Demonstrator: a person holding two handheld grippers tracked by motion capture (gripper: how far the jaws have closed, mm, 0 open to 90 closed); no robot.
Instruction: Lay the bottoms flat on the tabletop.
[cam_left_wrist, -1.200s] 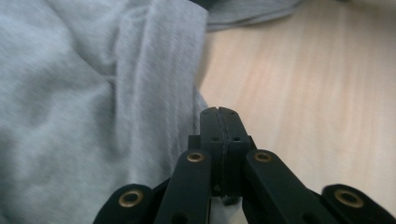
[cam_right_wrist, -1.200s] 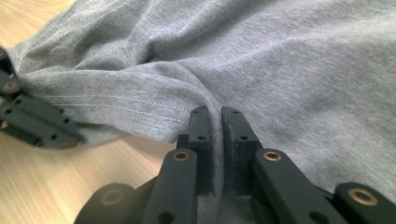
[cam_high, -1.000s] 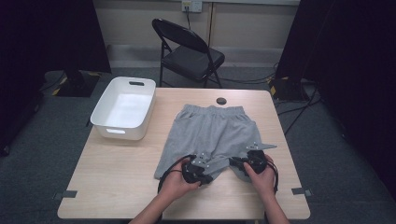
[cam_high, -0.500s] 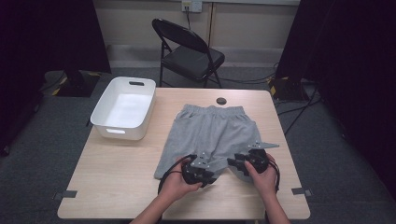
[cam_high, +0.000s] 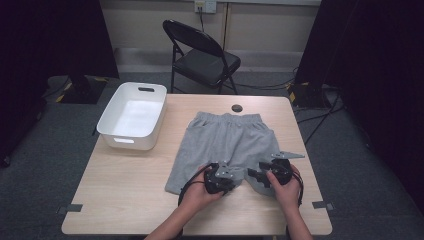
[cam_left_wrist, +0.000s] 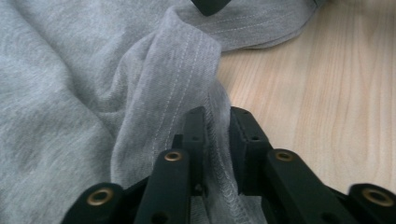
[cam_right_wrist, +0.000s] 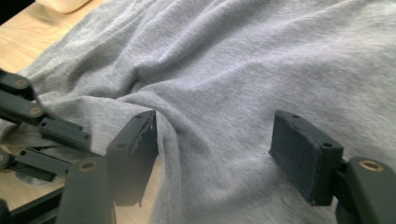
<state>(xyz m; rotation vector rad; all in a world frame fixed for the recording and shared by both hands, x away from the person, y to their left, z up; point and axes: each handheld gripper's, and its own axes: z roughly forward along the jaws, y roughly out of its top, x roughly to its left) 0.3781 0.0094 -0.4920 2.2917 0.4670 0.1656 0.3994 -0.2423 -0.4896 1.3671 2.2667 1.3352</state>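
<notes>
Left gripper (cam_left_wrist: 216, 140) was clamped on the hem fold of the grey shorts (cam_high: 225, 145) near the desk's (cam_high: 125, 200) front edge; its jaws had just been closing a little, with fabric pinched between the pads. Right gripper (cam_right_wrist: 215, 154) was released, jaws having just been opening, standing wide over a ridge of cloth with nothing pressed. Shorts were laid flat mid-desk, waistband toward the far side, leg hems bunched at the grippers. Further out: white bin (cam_high: 132, 115) at far left, small black disc (cam_high: 237, 108) by the far edge, folding chair (cam_high: 202, 55) behind. Risk judged: only one layer of hem may be caught, so the fold could slip out when pulled; with the right side released, the shorts could drag skewed
</notes>
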